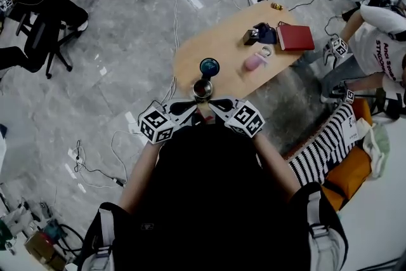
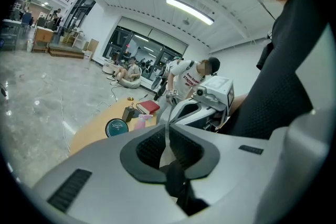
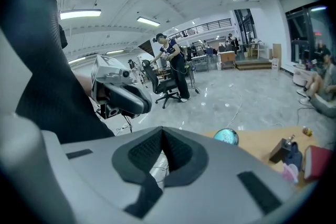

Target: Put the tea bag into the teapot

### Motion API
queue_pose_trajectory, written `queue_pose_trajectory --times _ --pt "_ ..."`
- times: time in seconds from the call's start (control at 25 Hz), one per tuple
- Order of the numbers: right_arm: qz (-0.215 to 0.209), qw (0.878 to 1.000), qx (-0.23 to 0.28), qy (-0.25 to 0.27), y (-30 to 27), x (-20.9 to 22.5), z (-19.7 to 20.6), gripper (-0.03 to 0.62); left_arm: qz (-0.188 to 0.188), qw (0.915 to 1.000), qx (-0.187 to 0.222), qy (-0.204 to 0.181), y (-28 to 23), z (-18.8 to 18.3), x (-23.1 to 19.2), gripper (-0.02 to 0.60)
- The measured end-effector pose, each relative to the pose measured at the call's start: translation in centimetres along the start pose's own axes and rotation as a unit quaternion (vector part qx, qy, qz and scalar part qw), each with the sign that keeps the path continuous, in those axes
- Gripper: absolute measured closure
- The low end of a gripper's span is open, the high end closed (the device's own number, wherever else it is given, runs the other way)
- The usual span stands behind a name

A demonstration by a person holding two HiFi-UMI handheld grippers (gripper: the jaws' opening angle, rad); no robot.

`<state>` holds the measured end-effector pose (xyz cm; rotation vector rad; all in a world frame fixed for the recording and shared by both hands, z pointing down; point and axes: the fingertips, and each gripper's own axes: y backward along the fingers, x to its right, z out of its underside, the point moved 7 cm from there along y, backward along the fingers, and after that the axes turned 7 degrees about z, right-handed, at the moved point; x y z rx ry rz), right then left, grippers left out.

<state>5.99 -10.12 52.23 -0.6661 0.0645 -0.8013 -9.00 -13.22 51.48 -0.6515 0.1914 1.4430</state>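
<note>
A steel teapot (image 1: 203, 89) stands open at the near edge of the wooden table (image 1: 190, 60), its teal lid (image 1: 209, 66) lying just beyond it. My two grippers meet tip to tip just in front of the teapot. A small reddish tea bag (image 1: 204, 116) sits between them. The left gripper (image 1: 198, 112) is shut, and a thin white edge of the bag (image 2: 167, 122) shows between its pads. The right gripper (image 1: 210, 111) is shut too, its pads (image 3: 173, 152) pressed together at the tip. The lid (image 2: 116, 127) also shows in the left gripper view.
Farther along the table are a pink cup (image 1: 255, 62), a dark object (image 1: 259, 33) and a red book (image 1: 295, 37). A person (image 1: 380, 41) crouches at the right. An office chair (image 1: 44, 35) stands at the left, and cables (image 1: 95, 168) lie on the floor.
</note>
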Motion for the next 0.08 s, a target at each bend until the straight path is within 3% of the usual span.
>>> queue_pose_trajectory --times 0.08 --pt "0.001 1.000 -0.001 0.001 0.02 -0.01 0.04 0.589 0.000 1.0000 -0.001 0.000 0.04 0.05 0.00 0.549"
